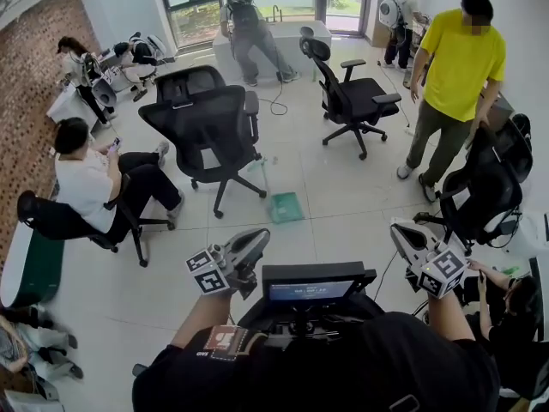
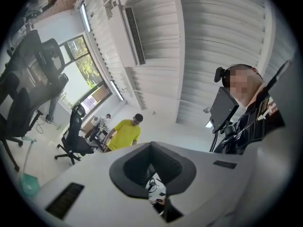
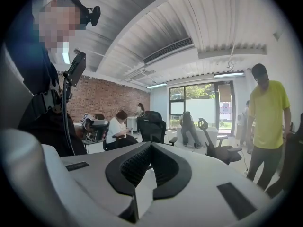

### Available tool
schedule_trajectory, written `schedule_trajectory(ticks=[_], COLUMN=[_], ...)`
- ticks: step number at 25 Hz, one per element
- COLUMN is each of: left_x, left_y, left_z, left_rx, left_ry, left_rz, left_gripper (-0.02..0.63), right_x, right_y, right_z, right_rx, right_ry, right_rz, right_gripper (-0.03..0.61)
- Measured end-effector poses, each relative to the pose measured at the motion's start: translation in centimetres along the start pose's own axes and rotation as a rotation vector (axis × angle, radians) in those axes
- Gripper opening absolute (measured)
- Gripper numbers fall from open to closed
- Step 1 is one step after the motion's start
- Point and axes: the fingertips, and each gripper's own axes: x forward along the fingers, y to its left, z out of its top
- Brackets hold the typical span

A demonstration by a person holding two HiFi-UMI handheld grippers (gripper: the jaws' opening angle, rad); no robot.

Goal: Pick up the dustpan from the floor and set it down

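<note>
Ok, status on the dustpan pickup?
Left gripper shut, empty. Right gripper shut, empty. Dustpan on floor ahead, untouched. Black chair stands close beside it.

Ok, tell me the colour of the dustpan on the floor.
The dustpan is teal green, clearest in the head view.

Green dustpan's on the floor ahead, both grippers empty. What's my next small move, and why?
Probably step toward the dustpan and open one gripper: the left gripper and right gripper are shut, empty and well short of it, and its handle stands upright.
</note>
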Motion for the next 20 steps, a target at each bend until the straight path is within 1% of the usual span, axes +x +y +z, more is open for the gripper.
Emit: schedule_trajectory(ticks=[4, 7, 9, 12, 15, 17, 20], left_x=[4.5, 8.4, 11.0, 14.5, 16.6, 17.0, 15.3], left_y=[-6.2, -12.1, -16.3, -22.0, -27.0, -29.7, -32.3], left_z=[-5.1, -10.3, -14.2, -19.4, -24.1, -25.8, -26.1], left_rx=[0.011, 0.019, 0.003, -0.048, -0.067, -0.051, -0.028], left_ry=[0.036, 0.043, 0.029, 0.013, 0.060, 0.087, 0.082], left_rz=[-0.024, -0.024, -0.016, -0.005, 0.000, -0.002, 0.000], left_gripper=[0.005, 0.005, 0.005, 0.005, 0.005, 0.005, 0.005], right_x=[-8.8, -17.0, -22.5, -29.6, -35.1, -37.4, -38.7], right_y=[0.7, 0.2, -0.1, -0.3, -0.7, -0.7, 0.9], right_z=[-2.4, -5.2, -7.4, -9.9, -11.5, -12.1, -11.7], right_rx=[-0.035, -0.019, 0.012, 0.036, 0.058, 0.081, 0.090], right_ry=[-0.008, -0.023, -0.020, -0.011, -0.006, -0.016, -0.043], right_rz=[0.018, 0.040, 0.066, 0.105, 0.115, 0.115, 0.119], right_gripper=[0.009, 0.009, 0.009, 0.009, 0.009, 0.009, 0.009])
